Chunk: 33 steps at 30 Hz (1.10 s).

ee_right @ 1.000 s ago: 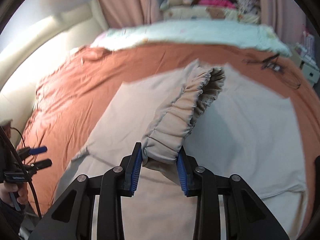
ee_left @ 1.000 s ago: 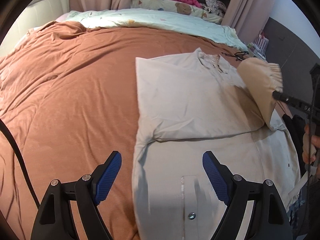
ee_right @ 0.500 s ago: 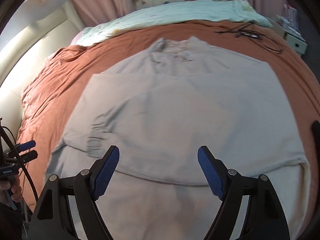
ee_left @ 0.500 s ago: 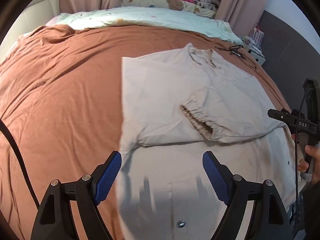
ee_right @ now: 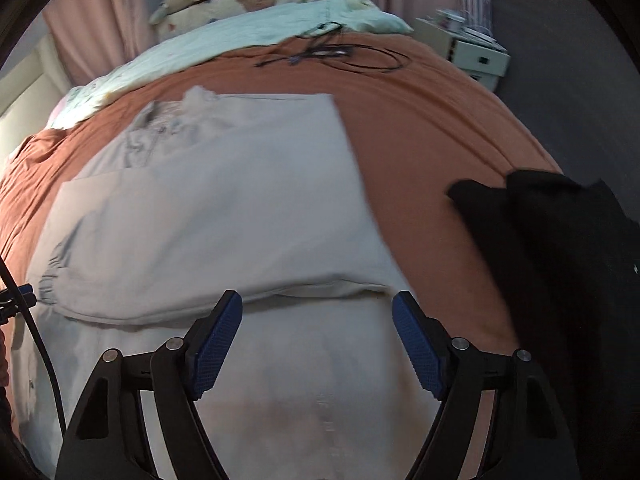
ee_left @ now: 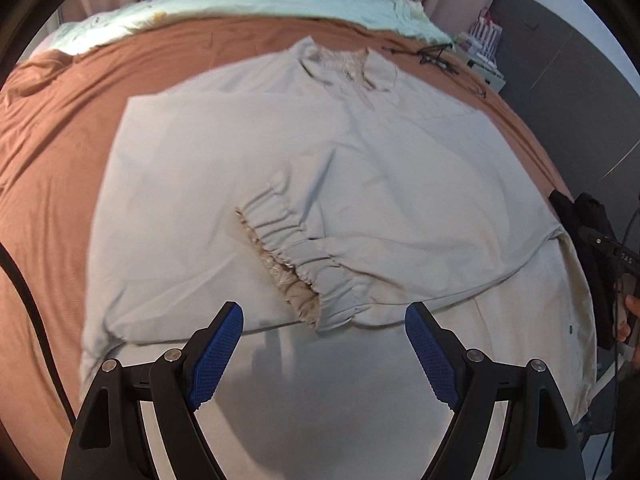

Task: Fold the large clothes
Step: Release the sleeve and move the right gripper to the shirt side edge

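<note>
A large beige jacket (ee_left: 248,184) lies flat on the brown bedspread (ee_left: 52,152), collar (ee_left: 340,60) at the far end. Both sleeves are folded across its chest; the elastic cuff (ee_left: 296,260) of the upper sleeve lies near the middle. My left gripper (ee_left: 324,356) is open and empty, above the jacket's lower part just short of the cuff. My right gripper (ee_right: 316,344) is open and empty over the jacket's (ee_right: 224,216) lower right part, near the folded sleeve's edge. The cuff shows at the left in the right wrist view (ee_right: 52,284).
A black garment (ee_right: 560,248) lies on the bed's right side. Black cables (ee_right: 340,52) lie on the bedspread beyond the collar. A pale green quilt (ee_left: 248,4), pillows and plush toys sit at the head. A white drawer unit (ee_right: 472,52) stands at the far right.
My right gripper let go of the sleeve cuff, which now lies across the jacket, and has swung toward the jacket's right side. My left gripper moved right and forward over the jacket.
</note>
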Available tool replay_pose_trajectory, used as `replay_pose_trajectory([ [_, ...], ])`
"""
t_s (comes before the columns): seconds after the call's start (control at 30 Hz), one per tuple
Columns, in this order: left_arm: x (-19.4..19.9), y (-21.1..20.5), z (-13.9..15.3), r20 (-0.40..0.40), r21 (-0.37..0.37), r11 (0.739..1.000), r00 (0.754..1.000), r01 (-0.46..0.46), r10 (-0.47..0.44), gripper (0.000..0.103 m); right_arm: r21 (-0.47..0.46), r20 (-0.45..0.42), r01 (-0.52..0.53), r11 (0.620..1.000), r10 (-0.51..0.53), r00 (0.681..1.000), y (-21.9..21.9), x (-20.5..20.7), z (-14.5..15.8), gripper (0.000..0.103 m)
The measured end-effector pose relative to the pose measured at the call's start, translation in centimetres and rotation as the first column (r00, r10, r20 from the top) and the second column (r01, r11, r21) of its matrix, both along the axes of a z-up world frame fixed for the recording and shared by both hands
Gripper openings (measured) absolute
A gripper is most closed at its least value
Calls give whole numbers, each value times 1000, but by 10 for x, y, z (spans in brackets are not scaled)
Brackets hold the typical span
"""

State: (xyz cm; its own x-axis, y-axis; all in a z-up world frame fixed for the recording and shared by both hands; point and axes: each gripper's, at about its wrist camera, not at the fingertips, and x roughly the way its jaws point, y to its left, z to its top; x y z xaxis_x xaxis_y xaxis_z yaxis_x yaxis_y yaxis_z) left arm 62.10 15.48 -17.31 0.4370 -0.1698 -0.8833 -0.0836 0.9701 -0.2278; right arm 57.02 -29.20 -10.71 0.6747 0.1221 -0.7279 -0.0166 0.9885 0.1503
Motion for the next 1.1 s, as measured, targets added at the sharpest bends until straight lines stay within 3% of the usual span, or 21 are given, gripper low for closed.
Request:
replay_pose_trajectory([
  [0.07, 9, -4, -11, -21, 21, 1000, 1000, -8, 9, 84, -6, -17, 23, 1000, -23, 1000, -8, 1, -8, 74],
  [0.13, 17, -7, -21, -37, 7, 1000, 999, 7, -6, 83, -31, -48, 46, 998, -48, 998, -10, 4, -20, 66],
  [0.2, 23, -10, -30, -54, -13, 1000, 998, 15, -15, 63, -41, -81, 61, 997, -64, 995, -15, 9, -28, 57],
  [0.27, 26, -14, -36, -65, 23, 1000, 998, 17, -15, 37, -33, -110, 77, 996, -80, 991, -14, 15, -39, 52],
  [0.37, 28, -16, -33, -42, 14, 999, 998, 42, -41, 27, -22, -128, 81, 996, -83, 988, -7, 25, -48, 51],
  [0.53, 27, 0, -22, -2, 14, 1000, 1000, -4, 4, 26, -37, -118, 68, 997, -72, 990, 17, 38, -50, 51],
  [0.7, 22, 16, -38, -72, -21, 999, 996, -45, 43, 32, -92, -114, 109, 990, -120, 986, 18, 53, -55, 51],
  [0.83, 12, 20, -30, -73, -17, 998, 996, -59, 58, 59, -18, -139, 166, 986, -166, 976, 0, 55, -56, 51],
  [0.93, -2, 21, -17, -51, 46, 998, 997, -50, 52, 62, 42, -137, 183, 982, -176, 975, -12, 46, -54, 51],
  [1.1, -31, 32, -2, -40, 66, 996, 997, -58, 61, 62, 159, -158, 160, 974, -135, 978, -21, 32, -56, 51],
])
